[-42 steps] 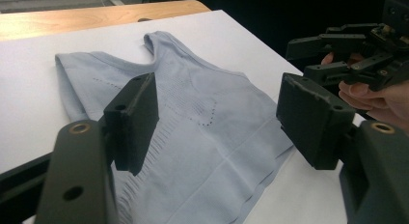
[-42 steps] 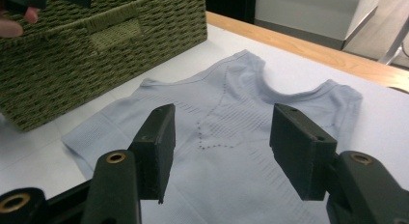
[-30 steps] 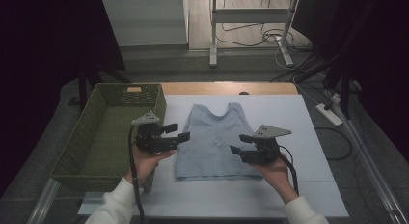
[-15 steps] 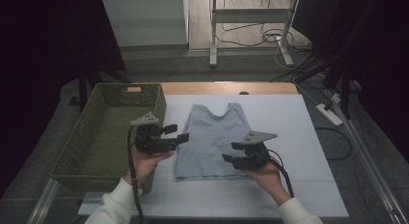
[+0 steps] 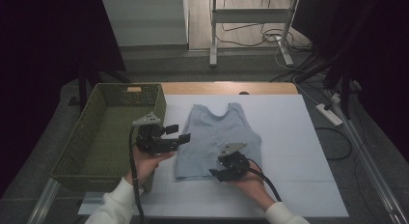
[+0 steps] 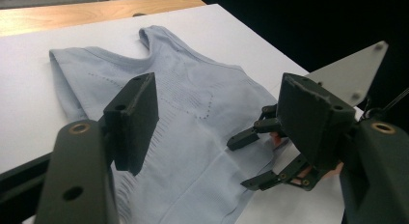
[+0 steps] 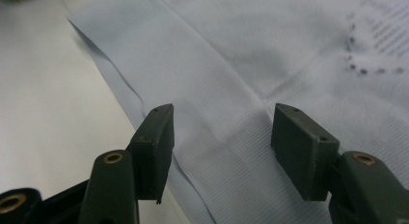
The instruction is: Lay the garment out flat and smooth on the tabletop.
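Note:
A light blue sleeveless top lies flat on the white table cover, neck towards the far side. My left gripper hovers at the top's left edge, open and holding nothing. In the left gripper view its jaws stand wide above the top, with the right gripper beyond them. My right gripper is low over the top's near hem, open. In the right gripper view it straddles the hem fabric, the pads clear of the cloth.
An empty green woven basket stands along the table's left side, close to my left hand. A wooden table edge runs along the far side. On the floor lie cables and a power strip at the right.
My right gripper has dropped and moved left and nearer, from the top's right side to its near hem. The left gripper has stayed put.

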